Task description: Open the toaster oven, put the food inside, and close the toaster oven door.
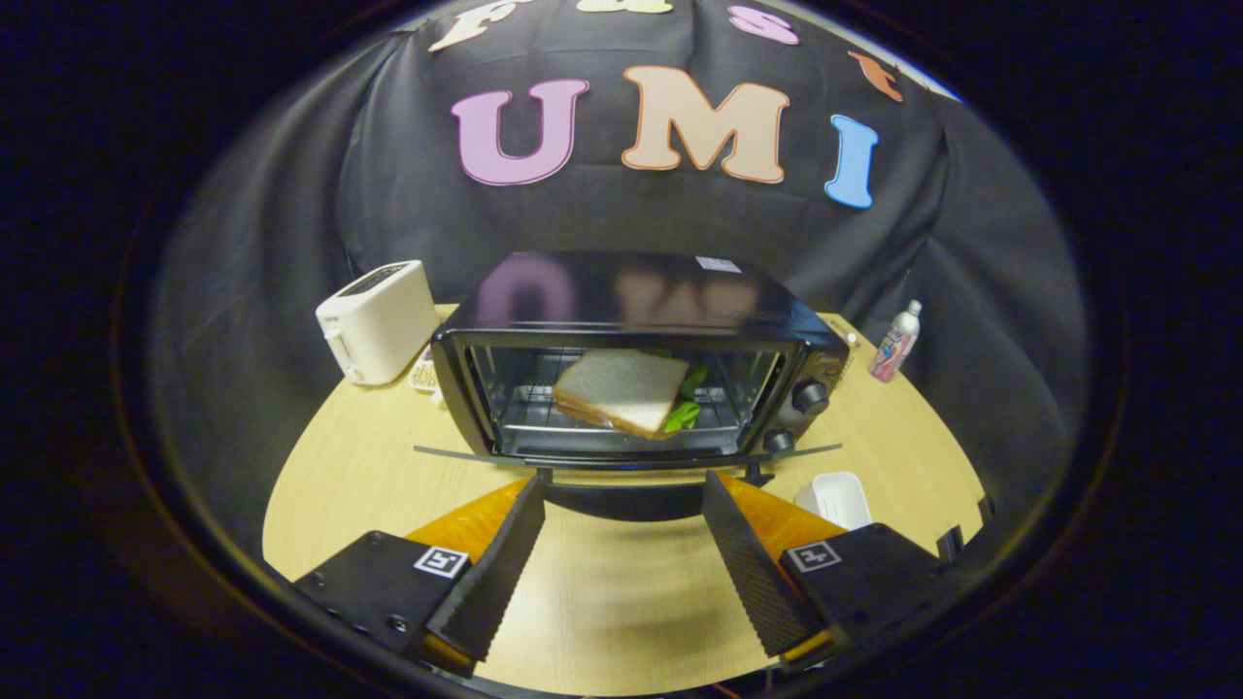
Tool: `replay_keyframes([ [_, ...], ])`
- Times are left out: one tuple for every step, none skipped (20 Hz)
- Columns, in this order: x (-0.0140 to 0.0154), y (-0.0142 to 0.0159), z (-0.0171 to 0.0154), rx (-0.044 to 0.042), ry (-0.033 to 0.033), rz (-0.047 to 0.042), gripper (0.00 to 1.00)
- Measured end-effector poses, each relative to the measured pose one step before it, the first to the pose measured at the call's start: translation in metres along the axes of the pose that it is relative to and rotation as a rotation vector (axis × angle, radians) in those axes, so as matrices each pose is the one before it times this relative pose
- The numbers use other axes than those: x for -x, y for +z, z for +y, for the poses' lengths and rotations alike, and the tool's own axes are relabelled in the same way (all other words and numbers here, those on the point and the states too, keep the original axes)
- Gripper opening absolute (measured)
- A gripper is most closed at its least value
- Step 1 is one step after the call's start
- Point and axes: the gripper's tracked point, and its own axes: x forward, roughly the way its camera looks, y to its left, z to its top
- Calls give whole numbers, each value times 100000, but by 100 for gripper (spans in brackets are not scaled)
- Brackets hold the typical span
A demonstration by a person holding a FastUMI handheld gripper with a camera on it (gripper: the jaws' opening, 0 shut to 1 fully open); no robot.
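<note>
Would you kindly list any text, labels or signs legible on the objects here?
None reads clearly.
Toaster oven: white top sticker, too small.
Bottle: printed label, blurred.
Tool, open, empty, before the lowered door: square coded markers, no words.

The claw [623,485] stands spread wide with nothing between its fingers, over bare surface [602,592]. At 12 o'clock the lowered toaster oven door [626,456] spans the approach; beyond it the sandwich [621,390] takes up the middle of the cavity. A white tray [835,497] sits at 2 o'clock, a white toaster [377,320] at 10 o'clock, a bottle [895,342] farther at 2 o'clock.
</note>
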Motion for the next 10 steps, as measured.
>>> replay_keyframes([
  [-327, 949, 100, -640, -513, -2070, 100],
  [-552, 989, 162, -942, -441, -1810, 100],
  [-417, 830, 75, -1143, -183, -1715, 100],
  [-608, 920, 88, -1326, 43, -1566, 100],
  [-617, 840, 74, -1901, 35, -1602, 100],
  [-724, 741, 154, -2255, 501, -1531, 100],
  [-676, 620, 179, -2116, 505, -1166, 100],
  [-529, 668, 127, -1664, 542, -908, 100],
  [-474, 513, 90, -1126, 227, -273, 100],
  [-389, 148, -51, -380, -325, -45, 100],
])
